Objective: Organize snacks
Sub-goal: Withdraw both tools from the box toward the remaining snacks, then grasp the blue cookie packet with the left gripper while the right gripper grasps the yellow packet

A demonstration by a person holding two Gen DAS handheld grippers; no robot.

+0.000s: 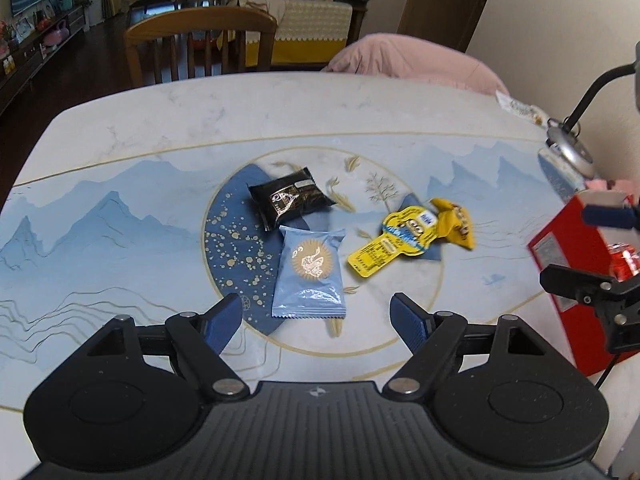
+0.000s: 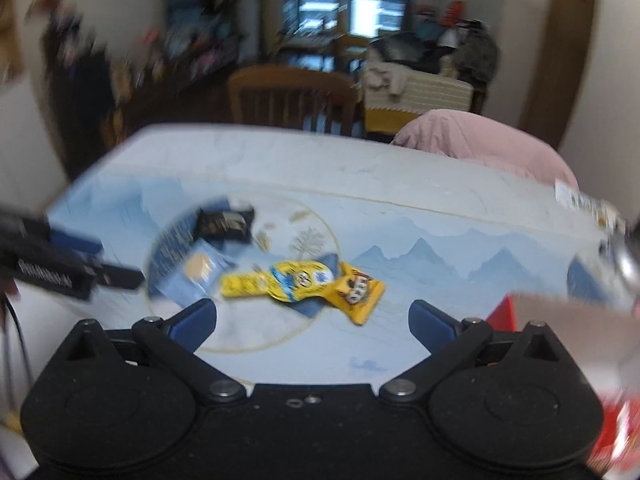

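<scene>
**A:** Left gripper (image 1: 316,316) is tipped down over the table (image 1: 120,128), jaws wide and nothing between them. See the pale blue packet (image 1: 310,274)? It lies just ahead of the fingertips, almost centred in the gap.

**B:** Which way does it run?

**A:** Lengthways, away from the fingers. Crimped bottom edge nearest them, the other end pointing off toward the black packet (image 1: 290,200), which lies further out and a touch left. So I'd guess the jaws could close across its narrow width as they stand.

**B:** And the yellow snacks?

**A:** The yellow snacks (image 1: 412,240) lie ahead and to the right of those fingers, long axis slanting. The right gripper (image 2: 312,320) looks the nearer one for them; they're just beyond its fingertips, slightly right of centre. Its jaws are spread wide too, holding nothing.

**B:** Where do they all go?

**A:** Probably the red box (image 1: 560,264) out past the right finger, but it's cut off at the frame edge, so I can't make out what's inside beyond something red and white.

**B:** Anything else unclear?

**A:** The right wrist view is smeared. Whether the yellow is one packet or two overlapping, I can't tell.
</scene>
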